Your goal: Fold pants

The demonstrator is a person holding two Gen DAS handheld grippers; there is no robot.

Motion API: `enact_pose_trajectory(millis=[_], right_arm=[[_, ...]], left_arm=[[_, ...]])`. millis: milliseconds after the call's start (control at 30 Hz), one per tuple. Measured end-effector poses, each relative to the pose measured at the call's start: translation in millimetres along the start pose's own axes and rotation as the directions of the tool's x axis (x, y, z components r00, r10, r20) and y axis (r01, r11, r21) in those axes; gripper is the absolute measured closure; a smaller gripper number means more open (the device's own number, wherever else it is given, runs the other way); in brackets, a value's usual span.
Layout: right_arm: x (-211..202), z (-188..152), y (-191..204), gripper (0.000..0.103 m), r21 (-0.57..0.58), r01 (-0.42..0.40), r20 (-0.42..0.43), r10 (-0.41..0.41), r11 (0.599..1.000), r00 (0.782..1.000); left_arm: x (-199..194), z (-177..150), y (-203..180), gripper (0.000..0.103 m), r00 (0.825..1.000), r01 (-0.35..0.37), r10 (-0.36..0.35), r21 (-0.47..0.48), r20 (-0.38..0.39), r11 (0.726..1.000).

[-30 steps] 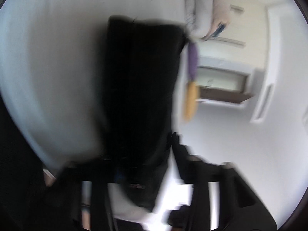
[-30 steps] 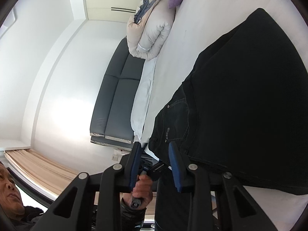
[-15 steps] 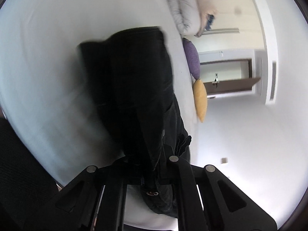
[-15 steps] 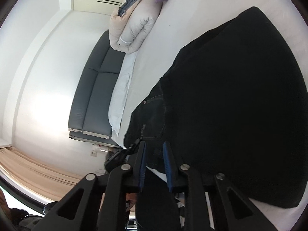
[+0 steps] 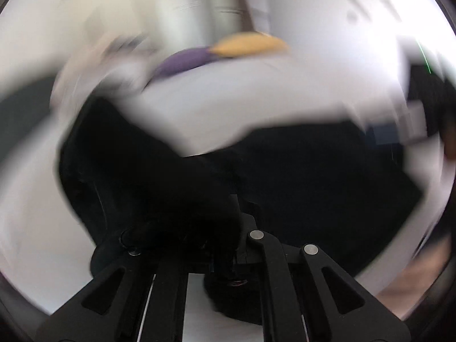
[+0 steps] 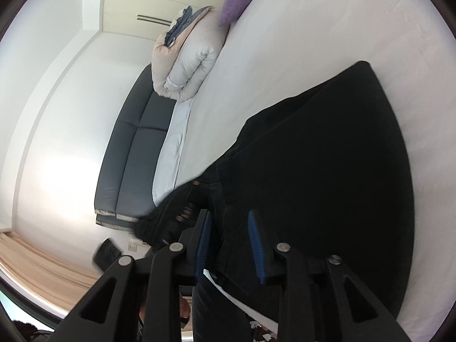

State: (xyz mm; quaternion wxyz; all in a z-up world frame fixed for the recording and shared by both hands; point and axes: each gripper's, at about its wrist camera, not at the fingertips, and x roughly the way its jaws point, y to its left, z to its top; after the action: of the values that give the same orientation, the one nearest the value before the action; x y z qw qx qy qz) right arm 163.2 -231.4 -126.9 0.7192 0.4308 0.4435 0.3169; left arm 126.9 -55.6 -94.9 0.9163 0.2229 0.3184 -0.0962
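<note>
Pants: black pants (image 6: pixel 327 171) lie on the white bed (image 6: pixel 313 42), waist end at its near edge by you.
Right tongs: your right tongs (image 6: pixel 229 245) stand apart, blue pads (image 6: pixel 254 242) either side of the waist fabric, not pinching it.
Left tongs: your left tongs (image 5: pixel 225 256) look closed on bunched waist cloth (image 5: pixel 159 188); likely lifting it to fold.
Views: left view is blurred; only the right shows the leg lying flat and the pillow (image 6: pixel 240 0).
</note>
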Motion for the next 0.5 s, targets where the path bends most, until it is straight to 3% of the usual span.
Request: enact_pose_trajectory(millis=[33, 100, 267, 333, 400, 467, 500], right_arm=[[-0.9, -0.4, -2.7, 0.073, 0.004, 0.002, -0.001, -0.002, 1.000, 1.000], [-1.0, -1.0, -5.7, 0.073, 0.008, 0.001, -0.002, -0.001, 1.000, 1.000], [1.9, 1.7, -12.0, 0.073, 0.026, 0.021, -0.003, -0.021, 0.999, 1.000], [4.6, 3.5, -11.8, 0.072, 0.030, 0.033, -0.003, -0.033, 0.999, 0.999], [3.7, 4.2, -15.1, 0.065, 0.045, 0.032, -0.004, -0.032, 0.998, 0.999], [1.4, 5.2, -20.6, 0.048, 0.078, 0.037, 0.002, -0.038, 0.996, 0.999], [-1.4, 4.9, -23.1, 0.047, 0.091, 0.029, 0.007, -0.029, 0.995, 1.000]], left_arm=[[4.4, -0.8, -26.8, 0.098, 1.000, -0.005, 0.006, 0.119, -0.006, 0.993], [8.9, -2.5, -47.2, 0.098, 0.999, 0.027, -0.023, 0.176, -0.027, 0.984], [21.5, -13.7, -81.2, 0.097, 0.997, 0.038, -0.014, 0.318, -0.077, 0.947], [22.7, -14.4, -86.3, 0.097, 0.997, 0.021, 0.005, 0.335, -0.075, 0.942], [25.3, -7.6, -82.0, 0.097, 0.996, 0.032, -0.006, 0.289, -0.091, 0.957], [21.7, -10.4, -89.6, 0.097, 0.996, 0.023, 0.004, 0.285, -0.093, 0.958], [22.7, -10.1, -89.9, 0.097, 0.995, 0.016, 0.011, 0.285, -0.094, 0.958]])
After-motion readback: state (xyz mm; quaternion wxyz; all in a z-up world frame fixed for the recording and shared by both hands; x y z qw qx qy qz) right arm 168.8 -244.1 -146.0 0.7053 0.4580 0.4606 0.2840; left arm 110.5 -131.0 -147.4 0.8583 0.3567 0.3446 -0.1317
